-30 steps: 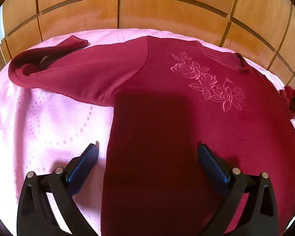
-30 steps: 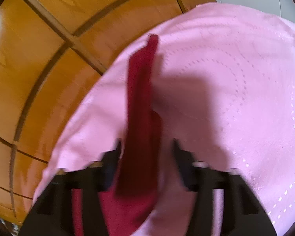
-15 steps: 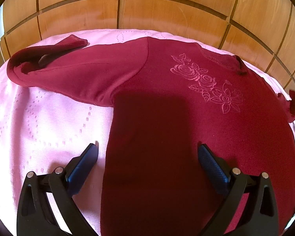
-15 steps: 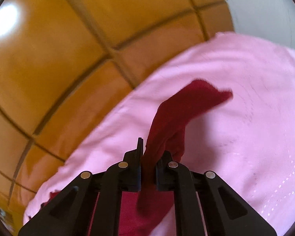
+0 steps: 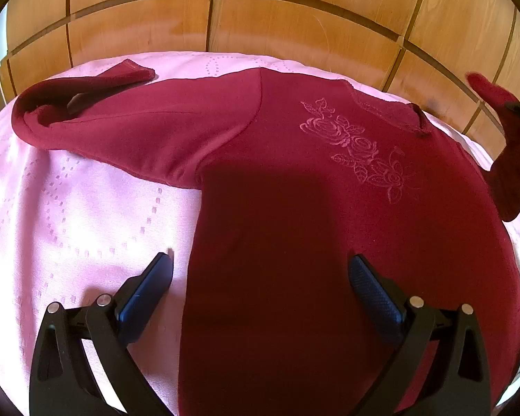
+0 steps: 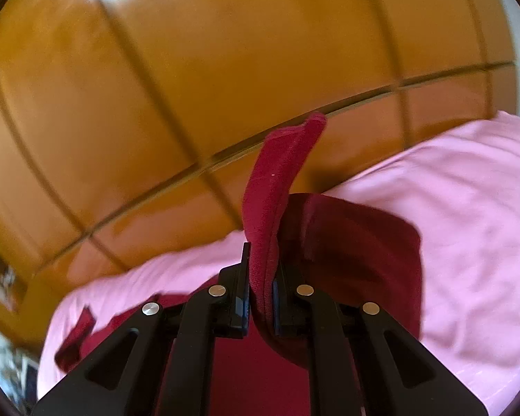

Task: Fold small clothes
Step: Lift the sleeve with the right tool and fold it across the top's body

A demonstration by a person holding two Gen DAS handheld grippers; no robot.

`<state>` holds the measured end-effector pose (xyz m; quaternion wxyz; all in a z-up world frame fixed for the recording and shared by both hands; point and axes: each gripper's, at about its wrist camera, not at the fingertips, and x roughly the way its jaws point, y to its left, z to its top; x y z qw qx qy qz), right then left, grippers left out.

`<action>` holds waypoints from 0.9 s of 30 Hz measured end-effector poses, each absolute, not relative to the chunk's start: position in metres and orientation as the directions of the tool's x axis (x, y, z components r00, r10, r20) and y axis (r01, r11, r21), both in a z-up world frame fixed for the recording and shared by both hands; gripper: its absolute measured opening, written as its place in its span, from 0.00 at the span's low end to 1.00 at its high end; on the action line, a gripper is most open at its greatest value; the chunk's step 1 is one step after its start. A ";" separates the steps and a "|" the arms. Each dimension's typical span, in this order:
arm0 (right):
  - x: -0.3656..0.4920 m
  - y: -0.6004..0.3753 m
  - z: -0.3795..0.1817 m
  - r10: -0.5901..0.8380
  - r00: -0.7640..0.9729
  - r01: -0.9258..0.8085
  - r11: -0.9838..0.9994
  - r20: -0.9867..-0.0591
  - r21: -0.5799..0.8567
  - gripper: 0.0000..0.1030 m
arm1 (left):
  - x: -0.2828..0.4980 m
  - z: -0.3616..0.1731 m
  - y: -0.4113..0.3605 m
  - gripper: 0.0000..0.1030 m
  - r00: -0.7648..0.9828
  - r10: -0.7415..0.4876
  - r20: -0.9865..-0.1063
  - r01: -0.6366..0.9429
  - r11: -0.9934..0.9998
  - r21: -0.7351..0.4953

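Note:
A dark red long-sleeved top (image 5: 294,215) with a rose embroidery (image 5: 357,149) lies flat on a pink bedspread (image 5: 69,208). Its left sleeve (image 5: 121,118) lies stretched out to the left, cuff folded back. My left gripper (image 5: 260,277) is open and empty, hovering over the lower body of the top. My right gripper (image 6: 261,277) is shut on the right sleeve (image 6: 277,180) and holds it lifted off the bed; the raised sleeve also shows at the right edge of the left wrist view (image 5: 502,131).
A wooden panelled headboard (image 5: 260,17) rises right behind the bed. The pink bedspread (image 6: 450,225) extends to the right of the top. A white wall (image 6: 516,34) shows at the far right.
My right gripper closed on the right sleeve and lifted it up off the bed, swinging round toward the headboard. My left gripper has stayed in place, open.

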<state>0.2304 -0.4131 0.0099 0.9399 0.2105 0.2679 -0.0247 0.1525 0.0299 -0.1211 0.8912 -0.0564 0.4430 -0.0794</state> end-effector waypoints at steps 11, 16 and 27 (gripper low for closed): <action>0.242 -0.294 -0.060 0.243 0.734 -0.081 0.958 -0.634 0.274 0.08 | 0.151 -0.122 0.029 0.98 0.598 -0.186 -0.780 0.089 0.982 -0.166; 0.232 -0.262 -0.094 0.320 0.660 -0.176 0.946 -0.680 0.274 0.08 | 0.151 -0.122 0.029 0.98 0.601 -0.194 -0.776 0.088 0.980 -0.178; 0.150 -0.252 -0.097 0.396 0.676 -0.305 0.918 -0.621 0.254 0.74 | 0.150 -0.121 0.033 0.98 0.603 -0.216 -0.768 0.087 0.975 -0.205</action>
